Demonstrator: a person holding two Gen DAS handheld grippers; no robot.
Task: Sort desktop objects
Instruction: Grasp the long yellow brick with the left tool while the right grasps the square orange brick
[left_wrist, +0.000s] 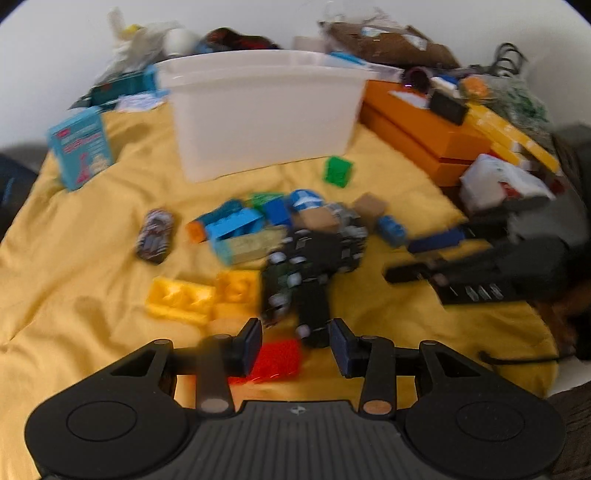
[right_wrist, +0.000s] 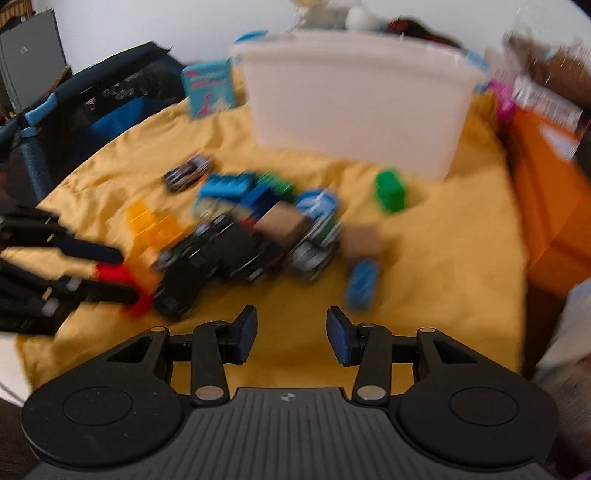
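— How far along does the sorting look?

— Barely begun, I'd judge. The toy pile — bricks and dark cars — lies on the yellow cloth in front of the white bin; whatever is inside the bin is hidden.

— And the tongs?

— The left gripper is wide, straddling a red brick — the right gripper is wide and empty.

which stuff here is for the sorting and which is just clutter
For the job: white bin, green brick, yellow bricks, red brick, blue bricks, toy car.
Lying about: orange boxes, teal card box, brown bag.
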